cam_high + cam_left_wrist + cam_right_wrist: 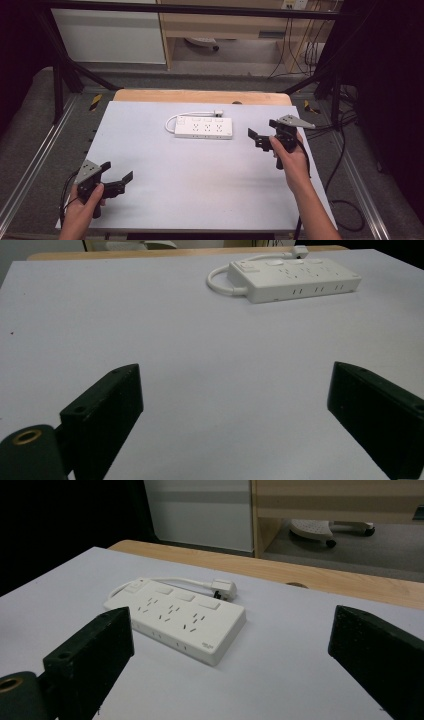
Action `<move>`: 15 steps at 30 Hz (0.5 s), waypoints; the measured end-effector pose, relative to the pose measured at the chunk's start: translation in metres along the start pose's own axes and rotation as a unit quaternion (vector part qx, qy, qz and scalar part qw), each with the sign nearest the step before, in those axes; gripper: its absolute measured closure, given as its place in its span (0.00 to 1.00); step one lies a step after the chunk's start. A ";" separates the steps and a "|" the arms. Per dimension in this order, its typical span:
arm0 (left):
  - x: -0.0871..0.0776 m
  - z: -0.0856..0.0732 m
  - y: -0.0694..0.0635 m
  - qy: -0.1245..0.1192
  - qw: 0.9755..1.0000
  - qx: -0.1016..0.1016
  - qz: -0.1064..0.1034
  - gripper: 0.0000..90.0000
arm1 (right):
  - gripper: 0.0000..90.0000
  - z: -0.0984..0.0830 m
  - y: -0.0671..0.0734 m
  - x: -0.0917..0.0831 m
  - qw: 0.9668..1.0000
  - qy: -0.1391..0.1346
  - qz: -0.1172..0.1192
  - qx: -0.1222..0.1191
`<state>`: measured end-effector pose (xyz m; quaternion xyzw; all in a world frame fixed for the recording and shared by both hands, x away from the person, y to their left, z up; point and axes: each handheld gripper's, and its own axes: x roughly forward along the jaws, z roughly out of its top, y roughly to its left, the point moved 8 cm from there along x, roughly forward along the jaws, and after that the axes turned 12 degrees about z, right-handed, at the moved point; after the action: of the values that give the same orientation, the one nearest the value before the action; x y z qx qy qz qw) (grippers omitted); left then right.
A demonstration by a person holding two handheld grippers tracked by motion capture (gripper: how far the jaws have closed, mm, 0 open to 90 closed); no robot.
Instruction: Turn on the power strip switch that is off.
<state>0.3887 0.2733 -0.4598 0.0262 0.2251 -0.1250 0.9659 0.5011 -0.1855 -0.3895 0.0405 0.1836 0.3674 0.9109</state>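
At the near left corner of the pale grey table (pixel 165 200) my left hand (pixel 82 210) holds my left gripper (pixel 118 172); its jaws stand wide apart with nothing between them, just above the table top, pointing toward the far right; from the left gripper view the two black jaws rise at either side with bare surface between and the power strip (pixel 295 280) lies far ahead, well apart from them.

In the middle of the far half of the table lies one white power strip (pixel 204 128); it is a flat oblong block, long side running left to right; along its top I count three groups of sockets, and above them a row of flat white switches, with one more button at the left end; from the right gripper view there are further slots along its near side wall; a single white cable (pixel 190 115) loops out of its left end, runs behind the strip and ends in one white plug (pixel 218 113) lying flat on the table just behind it.

To the right, my right hand (pixel 292 160) holds my right gripper (pixel 259 131), the grey three-cornered plate on top; its jaws are spread wide and empty, aimed left toward the strip's right end, near it but not touching; one strip, one cable, one plug, two grippers.
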 end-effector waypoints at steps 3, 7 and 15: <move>0.000 0.000 0.000 0.000 1.000 0.000 0.000 0.08 | 0.05 -0.008 0.001 -0.011 1.000 -0.004 0.001 0.001; 0.000 0.000 0.000 0.000 1.000 0.000 0.001 0.08 | 0.06 -0.019 0.001 -0.021 1.000 -0.001 -0.002 -0.004; -0.001 0.000 0.000 0.000 1.000 -0.002 -0.001 0.08 | 0.07 -0.041 0.000 -0.039 1.000 -0.005 -0.003 0.005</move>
<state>0.3877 0.2739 -0.4595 0.0244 0.2250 -0.1255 0.9659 0.4604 -0.2146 -0.4152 0.0463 0.1806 0.3636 0.9127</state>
